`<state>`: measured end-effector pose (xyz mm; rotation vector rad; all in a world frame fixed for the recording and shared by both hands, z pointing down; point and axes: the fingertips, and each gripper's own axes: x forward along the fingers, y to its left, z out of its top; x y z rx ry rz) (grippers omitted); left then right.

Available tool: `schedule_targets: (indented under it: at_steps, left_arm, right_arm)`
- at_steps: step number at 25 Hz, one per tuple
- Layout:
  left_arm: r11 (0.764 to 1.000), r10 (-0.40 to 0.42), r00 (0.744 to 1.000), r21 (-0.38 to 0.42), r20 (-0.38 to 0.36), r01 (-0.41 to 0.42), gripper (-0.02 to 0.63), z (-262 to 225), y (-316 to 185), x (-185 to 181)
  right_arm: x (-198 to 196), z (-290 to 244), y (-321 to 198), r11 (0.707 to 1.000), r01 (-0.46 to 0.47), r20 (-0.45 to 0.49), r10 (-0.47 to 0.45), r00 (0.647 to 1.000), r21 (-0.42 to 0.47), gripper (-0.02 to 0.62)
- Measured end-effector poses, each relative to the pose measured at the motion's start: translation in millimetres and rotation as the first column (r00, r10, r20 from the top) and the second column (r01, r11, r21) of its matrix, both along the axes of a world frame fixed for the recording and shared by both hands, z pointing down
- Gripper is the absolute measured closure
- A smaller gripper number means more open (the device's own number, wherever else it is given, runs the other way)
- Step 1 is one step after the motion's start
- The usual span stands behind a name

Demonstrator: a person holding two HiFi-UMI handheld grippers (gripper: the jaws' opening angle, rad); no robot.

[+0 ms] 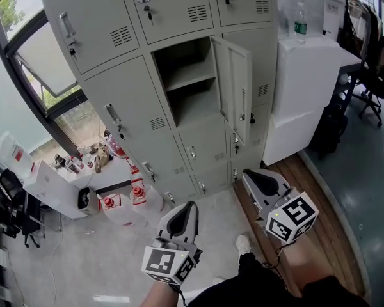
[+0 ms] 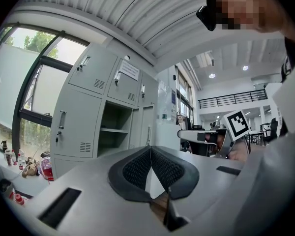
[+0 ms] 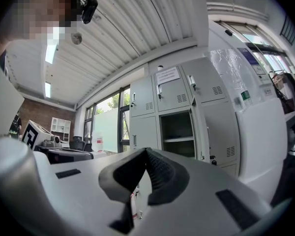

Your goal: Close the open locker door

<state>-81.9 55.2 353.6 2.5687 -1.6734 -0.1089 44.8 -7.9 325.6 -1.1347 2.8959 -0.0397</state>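
A grey bank of lockers stands ahead of me. One middle compartment is open, with a shelf inside and nothing on it. Its door is swung out to the right, handle and key on its outer face. My left gripper hangs low, well short of the lockers, shut with nothing between its pads. My right gripper is a little nearer the door, below it and apart from it, shut and holding nothing. The open compartment also shows beyond the left gripper's tips, and the door beyond the right gripper's tips.
A tall white cabinet with a bottle on top stands right of the lockers, close to the open door. Red fire extinguishers and a low white table with clutter are at the left. Office chairs are at the far right.
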Motion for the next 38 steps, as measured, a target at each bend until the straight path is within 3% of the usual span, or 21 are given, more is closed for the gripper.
schedule_targets:
  at_steps: [8,9,11,13,16,38]
  left_arm:
    - [1.0,-0.004,1.0,-0.013,0.001,0.004,0.589,1.5,-50.4,14.7]
    - [1.0,-0.005,1.0,-0.015,0.001,0.005,0.589,2.0,-56.5,15.7]
    - [1.0,-0.007,1.0,-0.019,0.001,0.007,0.589,3.1,-68.1,16.9]
    - [1.0,-0.009,1.0,-0.022,-0.001,0.009,0.589,5.0,-79.6,17.9]
    - [1.0,-0.01,1.0,-0.029,-0.005,0.01,0.589,8.6,-97.1,19.6]
    - [0.998,-0.02,0.999,-0.061,-0.026,0.019,0.589,25.6,-185.0,17.5]
  right_arm:
    - [13.9,4.4,-52.5,1.0,0.004,0.001,-0.004,1.0,-0.009,0.541]
    - [15.2,4.7,-59.6,1.0,0.002,0.002,-0.002,1.0,-0.012,0.489]
    - [18.3,5.1,-74.8,1.0,-0.006,0.008,0.006,1.0,-0.01,0.46]
    - [24.0,4.8,-91.9,0.999,-0.035,0.014,0.035,0.999,-0.007,0.332]
    - [33.6,4.1,-117.3,0.997,-0.073,0.022,0.074,0.997,-0.01,0.291]
    - [50.2,15.0,-224.5,0.991,-0.13,0.01,0.13,0.991,-0.03,0.29]
